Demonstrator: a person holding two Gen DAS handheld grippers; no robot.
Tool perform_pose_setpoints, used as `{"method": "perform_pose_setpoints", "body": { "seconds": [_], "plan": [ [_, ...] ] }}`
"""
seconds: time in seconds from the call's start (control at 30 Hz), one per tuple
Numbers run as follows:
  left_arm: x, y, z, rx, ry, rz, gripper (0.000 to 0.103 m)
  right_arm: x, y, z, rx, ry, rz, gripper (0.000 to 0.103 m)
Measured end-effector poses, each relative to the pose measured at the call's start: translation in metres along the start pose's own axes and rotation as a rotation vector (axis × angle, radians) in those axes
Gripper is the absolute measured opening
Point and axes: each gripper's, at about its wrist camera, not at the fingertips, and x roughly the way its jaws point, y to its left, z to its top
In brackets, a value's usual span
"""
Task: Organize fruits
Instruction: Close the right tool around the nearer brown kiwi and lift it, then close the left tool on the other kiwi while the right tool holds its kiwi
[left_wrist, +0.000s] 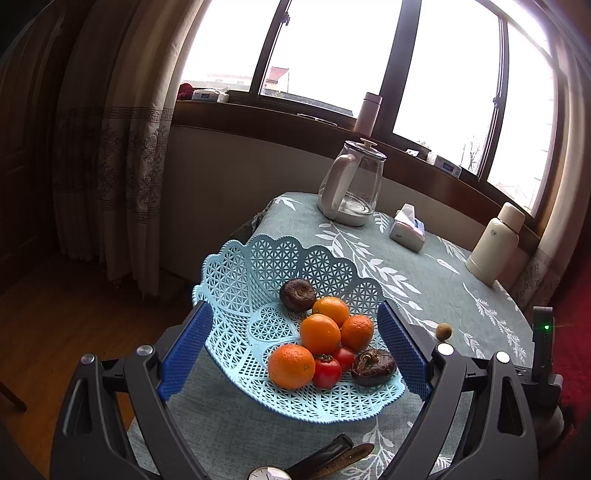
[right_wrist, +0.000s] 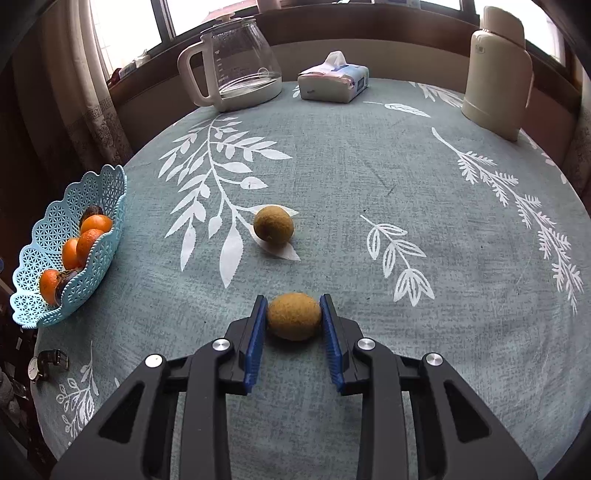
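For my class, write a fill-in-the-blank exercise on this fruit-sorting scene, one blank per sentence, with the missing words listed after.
1. The right gripper is closed on a ____.
2. The basket holding the fruit is light ____ in colour.
3. The basket holds ____ oranges.
4. The left gripper is open and holds ____.

Missing words: kiwi; blue; four; nothing

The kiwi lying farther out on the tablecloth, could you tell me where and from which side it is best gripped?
Grip the far kiwi across its short middle, coming from above and the near side. It lies alone on the tablecloth, long axis roughly left to right, so the fingers should close front and back.
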Motion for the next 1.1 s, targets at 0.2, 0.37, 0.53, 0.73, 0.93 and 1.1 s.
{"method": "perform_pose_setpoints", "body": {
  "seconds": [0.2, 0.37, 0.53, 0.73, 0.93, 1.1],
  "plan": [
    [0.002, -0.007, -0.002, 0.016, 0.008, -0.005, 0.092, -0.012, -0.01, 0.0, 0.033, -0.036, 0.007, 0.029],
    [0.008, -0.027, -0.004, 0.063, 0.025, -0.029, 0.092, -0.022, -0.033, 0.002, 0.087, -0.079, -0.024, 0.029],
    [0.022, -0.064, -0.008, 0.135, 0.059, -0.077, 0.092, -0.025, -0.059, 0.002, 0.147, -0.095, -0.052, 0.029],
    [0.043, -0.12, -0.017, 0.263, 0.103, -0.134, 0.092, -0.029, -0.076, 0.001, 0.19, -0.119, -0.056, 0.029],
    [0.062, -0.163, -0.021, 0.357, 0.134, -0.166, 0.089, -0.031, -0.084, 0.0, 0.219, -0.13, -0.059, 0.029],
    [0.083, -0.192, -0.027, 0.41, 0.175, -0.19, 0.079, -0.032, -0.085, -0.001, 0.222, -0.137, -0.053, 0.029]
  ]
}}
